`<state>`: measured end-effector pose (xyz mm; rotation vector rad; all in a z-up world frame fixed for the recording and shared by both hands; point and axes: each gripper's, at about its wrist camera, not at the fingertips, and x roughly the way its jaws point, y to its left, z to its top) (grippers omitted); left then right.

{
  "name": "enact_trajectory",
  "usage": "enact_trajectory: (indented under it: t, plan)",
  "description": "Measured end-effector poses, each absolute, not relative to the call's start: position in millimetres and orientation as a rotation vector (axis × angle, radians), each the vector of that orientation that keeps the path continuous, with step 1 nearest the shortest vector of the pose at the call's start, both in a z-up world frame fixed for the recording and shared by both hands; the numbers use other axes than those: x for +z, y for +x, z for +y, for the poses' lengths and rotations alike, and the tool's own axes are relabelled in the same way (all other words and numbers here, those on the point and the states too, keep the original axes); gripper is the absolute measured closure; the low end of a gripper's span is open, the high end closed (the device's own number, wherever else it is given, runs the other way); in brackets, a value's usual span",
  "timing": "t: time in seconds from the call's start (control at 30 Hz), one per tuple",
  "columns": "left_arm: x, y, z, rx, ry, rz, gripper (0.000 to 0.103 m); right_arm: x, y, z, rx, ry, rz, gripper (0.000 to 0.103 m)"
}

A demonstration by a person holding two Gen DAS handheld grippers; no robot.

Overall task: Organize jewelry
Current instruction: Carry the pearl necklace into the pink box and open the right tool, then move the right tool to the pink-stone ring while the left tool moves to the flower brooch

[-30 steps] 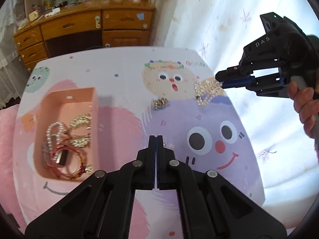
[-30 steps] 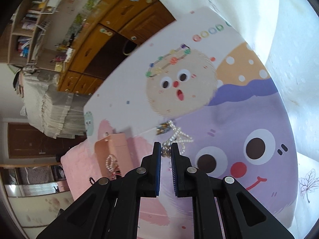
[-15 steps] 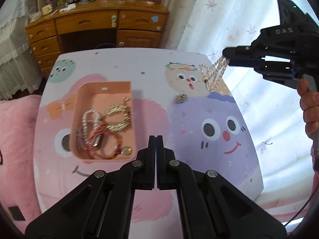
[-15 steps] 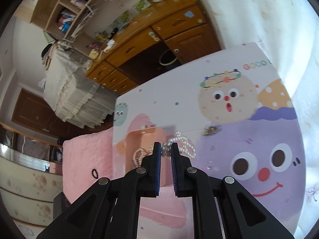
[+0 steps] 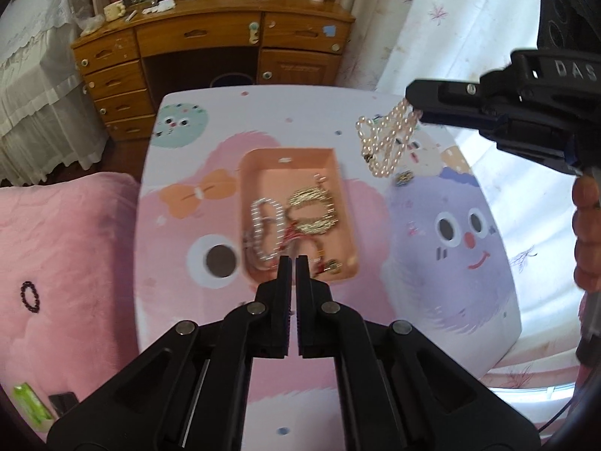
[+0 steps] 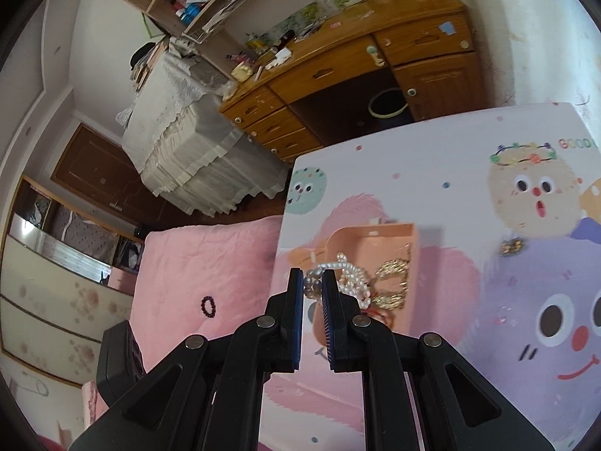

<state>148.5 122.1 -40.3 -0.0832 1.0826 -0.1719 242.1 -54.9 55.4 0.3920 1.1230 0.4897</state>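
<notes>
My right gripper is shut on a pearl necklace and holds it in the air; in the left wrist view the gripper and the hanging pearl necklace are above the table, right of the tray's far end. The pink tray holds a pearl bracelet, gold pieces and red cord jewelry; it also shows in the right wrist view. A small gold piece lies on the table right of the tray, and shows in the right wrist view. My left gripper is shut and empty, over the tray's near end.
The table has a cartoon-print cloth. A pink bed with a dark bead bracelet lies to the left. A wooden desk stands behind the table. A white curtain hangs at the right.
My right gripper has lifted the pearl necklace off the table and carried it left toward the pink tray. My left gripper has risen and drawn back, staying shut.
</notes>
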Motion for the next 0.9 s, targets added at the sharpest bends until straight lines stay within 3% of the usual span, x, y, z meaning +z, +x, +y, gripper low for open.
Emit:
enact_trajectory:
  t: [0.1,0.2,0.27,0.3,0.33,0.47,0.63,0.9]
  plan:
    - [-42.2,148.8,140.9,-0.159,-0.071,1.101,0.093,41.6,234.6,-26.2,0.490,0.380,1.145,0.094]
    - [-40.5,150.9,161.9,-0.155,-0.074,1.104,0.079,24.0,226.9,-2.7,0.478,0.365,1.154,0.092]
    - [-38.1,152.6,173.2,-0.149,-0.076,1.104,0.069,11.4,222.3,6.4,0.448,0.352,1.147,0.080]
    - [-36.7,153.4,178.0,-0.146,-0.077,1.104,0.068,4.7,219.6,9.3,0.432,0.345,1.142,0.063]
    - [-34.7,154.6,184.7,-0.143,-0.079,1.104,0.066,0.3,215.5,14.8,0.420,0.335,1.138,0.054]
    - [-23.0,158.7,204.0,-0.132,-0.091,1.091,0.055,-21.8,206.2,25.8,0.392,0.304,1.149,0.052]
    - [-10.5,166.9,204.9,-0.171,-0.103,1.106,0.048,-48.5,186.6,18.3,0.357,0.248,1.118,0.039]
    - [-0.5,190.6,146.6,-0.270,-0.018,1.173,0.037,-87.7,144.5,-25.8,0.279,0.107,1.041,0.038]
